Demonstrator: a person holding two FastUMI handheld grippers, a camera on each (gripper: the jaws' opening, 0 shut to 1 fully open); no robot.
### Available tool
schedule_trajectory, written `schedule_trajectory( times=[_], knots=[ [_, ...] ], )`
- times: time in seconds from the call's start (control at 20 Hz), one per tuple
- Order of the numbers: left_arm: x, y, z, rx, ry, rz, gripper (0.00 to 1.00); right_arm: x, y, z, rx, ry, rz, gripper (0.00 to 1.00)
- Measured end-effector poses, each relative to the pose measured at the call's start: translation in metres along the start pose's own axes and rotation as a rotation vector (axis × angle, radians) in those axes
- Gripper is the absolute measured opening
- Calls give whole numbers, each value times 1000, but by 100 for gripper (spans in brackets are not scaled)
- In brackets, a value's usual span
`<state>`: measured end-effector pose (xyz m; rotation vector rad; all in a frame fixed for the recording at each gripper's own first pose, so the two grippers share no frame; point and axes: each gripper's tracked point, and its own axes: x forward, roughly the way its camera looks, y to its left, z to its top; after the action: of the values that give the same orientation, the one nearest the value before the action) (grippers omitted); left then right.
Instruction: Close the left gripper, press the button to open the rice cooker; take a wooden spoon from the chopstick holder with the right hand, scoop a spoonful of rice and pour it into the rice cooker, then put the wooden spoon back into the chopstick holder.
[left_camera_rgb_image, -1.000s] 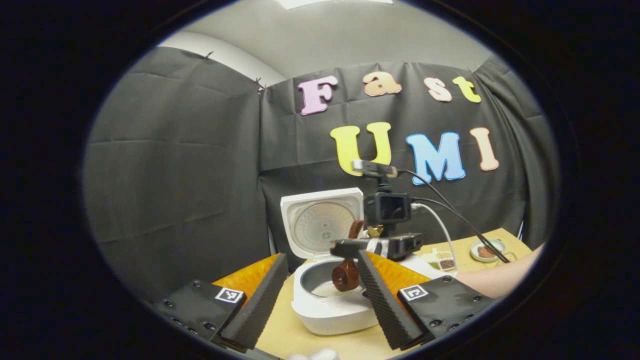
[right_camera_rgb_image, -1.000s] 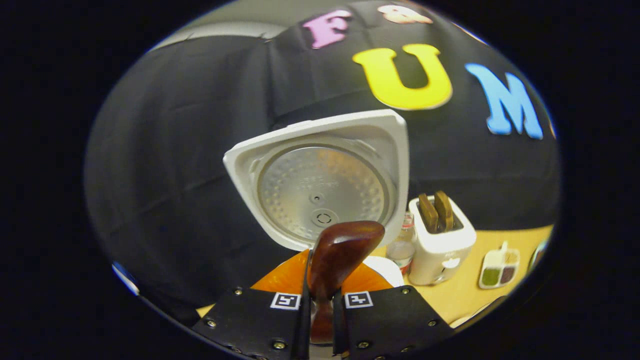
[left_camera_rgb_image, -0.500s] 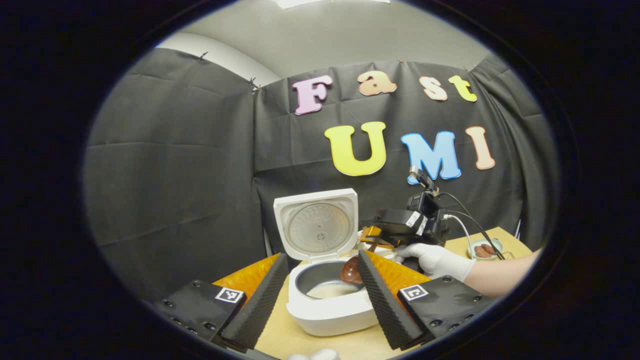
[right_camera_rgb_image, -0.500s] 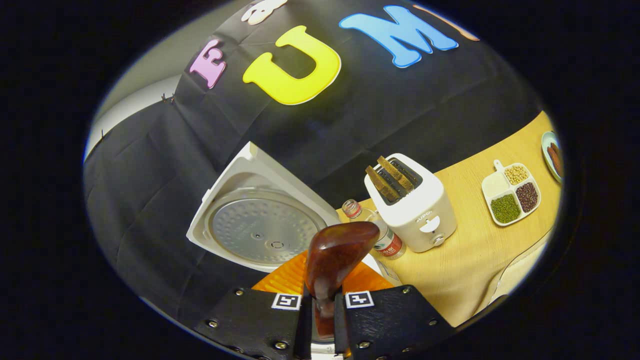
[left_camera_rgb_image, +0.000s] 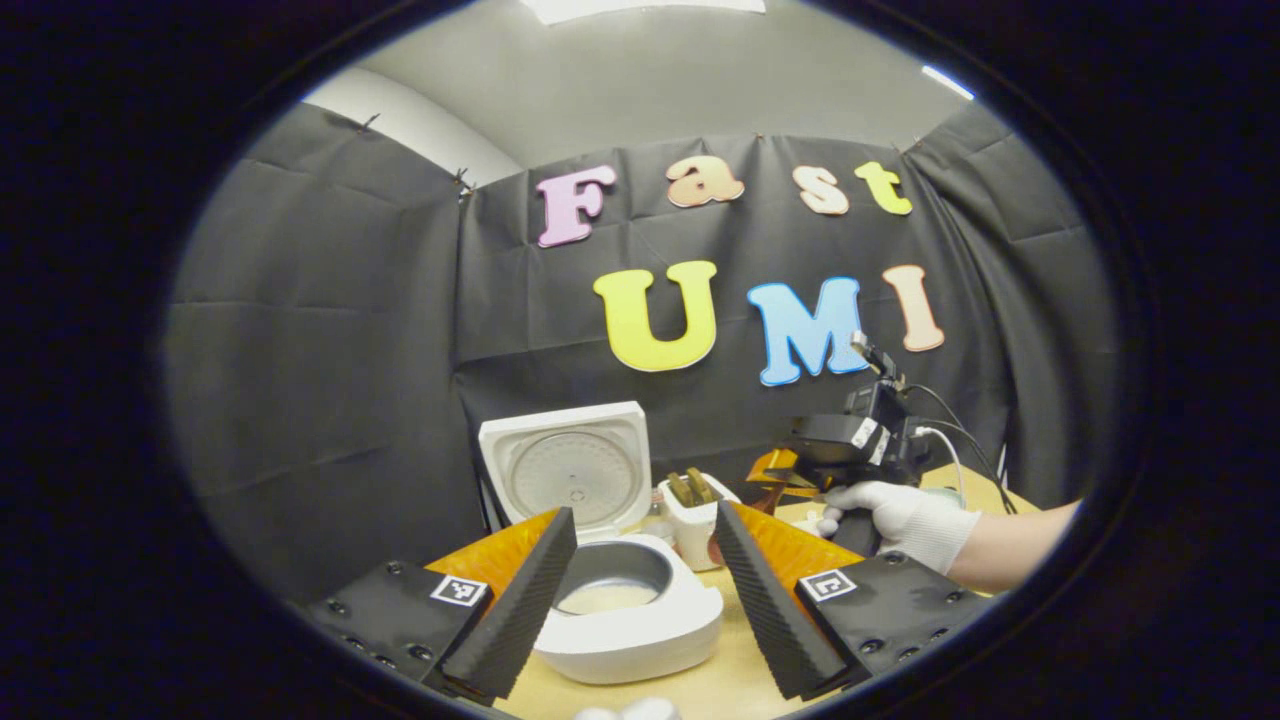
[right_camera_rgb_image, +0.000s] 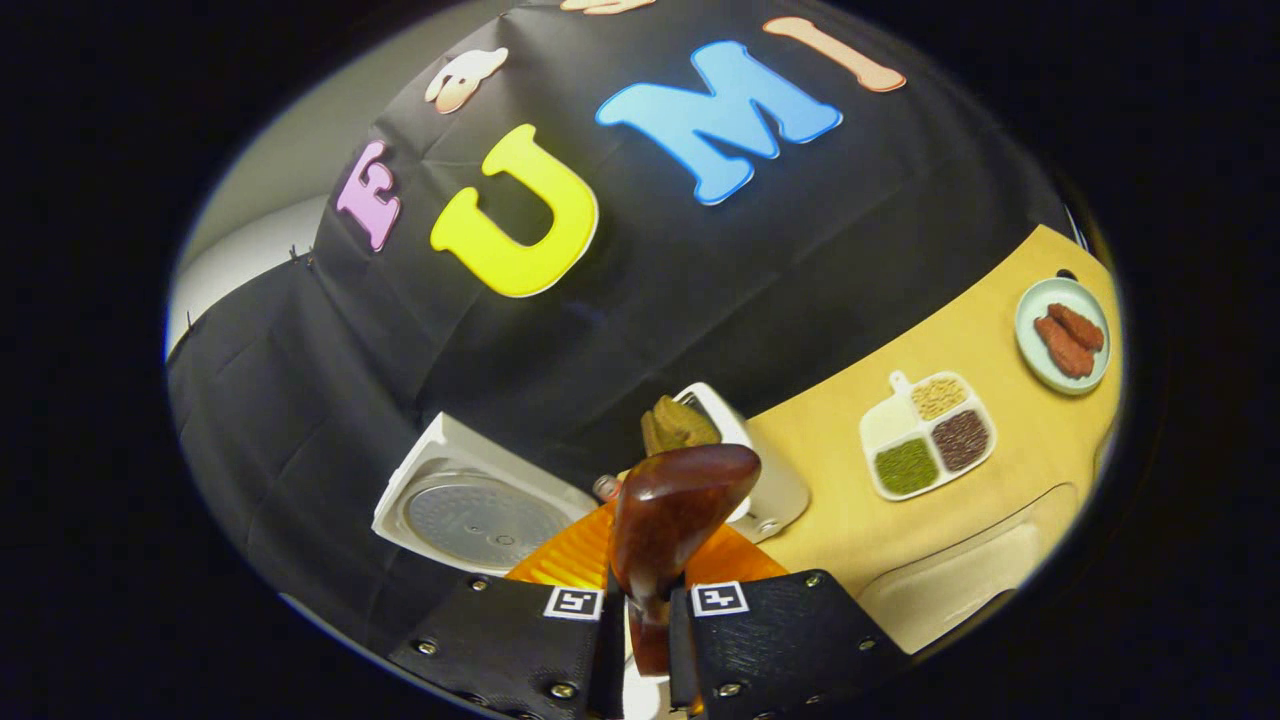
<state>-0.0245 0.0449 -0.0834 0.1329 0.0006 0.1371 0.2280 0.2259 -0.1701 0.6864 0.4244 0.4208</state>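
Note:
The white rice cooker (left_camera_rgb_image: 625, 630) stands with its lid (left_camera_rgb_image: 570, 470) raised, and pale rice lies in the inner pot (left_camera_rgb_image: 608, 597). My left gripper (left_camera_rgb_image: 645, 515) is open, its two fingers on either side of the cooker and holding nothing. A gloved hand (left_camera_rgb_image: 895, 515) holds my right gripper (left_camera_rgb_image: 835, 450) up to the right of the cooker, above the table. In the right gripper view, my right gripper (right_camera_rgb_image: 645, 605) is shut on the handle of the dark wooden spoon (right_camera_rgb_image: 675, 500). The spoon's bowl points forward. The cooker's lid (right_camera_rgb_image: 470, 515) lies low on the left.
A white toaster (left_camera_rgb_image: 690, 520) with slices in it (right_camera_rgb_image: 755, 475) stands just right of the cooker. Farther right on the wooden table (right_camera_rgb_image: 1000, 500) are a divided dish of grains (right_camera_rgb_image: 925, 435) and a plate with brown pieces (right_camera_rgb_image: 1065, 335). A pale tray (right_camera_rgb_image: 965, 590) sits near the table edge.
My right gripper has carried the spoon up and away from the cooker's pot, to the right. In the left gripper view the cooker has slid left and the toaster has come into sight.

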Motion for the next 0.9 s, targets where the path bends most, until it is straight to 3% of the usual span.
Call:
schedule_trajectory(
  times=[0.5, 0.7, 0.9],
  knots=[
    [5, -94, 21, 33, -25, -142, 99, -145, -197, 114, 86, -217, -291, 18],
    [8, -119, 25, 42, -15, -160, 99, -194, -261, 133, 110, -260, -380, 18],
    [8, -136, 31, 59, -10, -159, 99, -213, -303, 137, 94, -264, -431, 17]
  ],
)
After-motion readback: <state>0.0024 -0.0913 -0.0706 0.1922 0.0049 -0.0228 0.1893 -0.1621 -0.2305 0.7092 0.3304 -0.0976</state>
